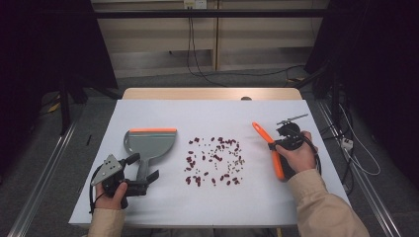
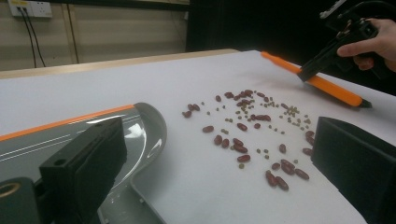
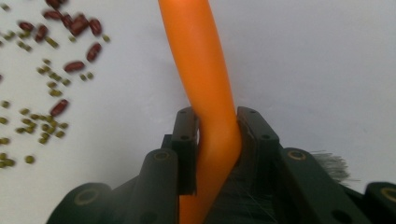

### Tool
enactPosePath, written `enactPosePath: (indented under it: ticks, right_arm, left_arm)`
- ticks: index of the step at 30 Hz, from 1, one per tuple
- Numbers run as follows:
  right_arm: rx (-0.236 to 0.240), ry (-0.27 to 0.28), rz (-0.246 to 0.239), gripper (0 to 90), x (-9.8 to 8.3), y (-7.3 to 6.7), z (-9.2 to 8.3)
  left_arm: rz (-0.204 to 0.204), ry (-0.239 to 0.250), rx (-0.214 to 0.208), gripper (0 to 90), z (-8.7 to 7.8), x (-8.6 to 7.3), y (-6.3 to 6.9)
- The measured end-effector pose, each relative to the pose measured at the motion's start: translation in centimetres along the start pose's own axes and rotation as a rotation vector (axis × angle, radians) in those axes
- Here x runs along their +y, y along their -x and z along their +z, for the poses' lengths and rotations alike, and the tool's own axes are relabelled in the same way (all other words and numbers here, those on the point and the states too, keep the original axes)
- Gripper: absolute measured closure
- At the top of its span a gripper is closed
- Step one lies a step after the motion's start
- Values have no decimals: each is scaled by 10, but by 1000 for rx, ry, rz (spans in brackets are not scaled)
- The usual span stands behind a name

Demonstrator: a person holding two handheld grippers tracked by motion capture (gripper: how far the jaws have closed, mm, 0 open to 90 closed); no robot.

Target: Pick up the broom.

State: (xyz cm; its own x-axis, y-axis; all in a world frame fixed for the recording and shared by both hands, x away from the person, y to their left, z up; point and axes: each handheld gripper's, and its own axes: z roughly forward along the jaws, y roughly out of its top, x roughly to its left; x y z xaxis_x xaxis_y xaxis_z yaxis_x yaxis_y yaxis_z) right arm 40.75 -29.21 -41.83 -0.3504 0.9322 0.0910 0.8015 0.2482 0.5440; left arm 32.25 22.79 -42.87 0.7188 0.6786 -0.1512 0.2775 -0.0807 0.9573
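A grey dustpan (image 1: 150,142) with an orange front edge lies left of centre, and it fills the lower left of the left gripper view (image 2: 140,135). My left gripper (image 1: 143,167) is open, one jaw on each side of the dustpan's handle (image 1: 143,170). Red beans and small green beans (image 1: 215,160) are scattered mid-table, spread ahead of the left gripper (image 2: 219,144) as beans (image 2: 252,126). My right gripper (image 1: 272,146) is shut on an orange brush (image 1: 264,136), its handle (image 3: 205,70) squeezed between the jaws of the right gripper (image 3: 217,121). That brush (image 2: 327,86) lies low over the table.
A white sheet (image 1: 212,202) covers the table, whose wooden far edge (image 1: 212,94) shows behind it. Cables run over the floor at the back and right. Dark bristles (image 3: 331,163) stick out beside the right jaw.
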Motion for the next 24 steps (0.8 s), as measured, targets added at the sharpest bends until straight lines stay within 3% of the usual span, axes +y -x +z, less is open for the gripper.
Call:
enactPosePath:
  ticks: [4,8,14,24]
  right_arm:
    - [36,113,15,705,-7,2,-14]
    - [42,210,7,705,-14,2,-26]
    - [52,315,15,706,-26,2,-37]
    - [133,501,77,707,-45,0,-52]
  left_arm:
    - [3,0,4,31,-1,0,1]
    - [4,1,4,31,0,1,1]
    - [14,5,-14,31,4,5,9]
    - [14,4,-30,31,6,9,21]
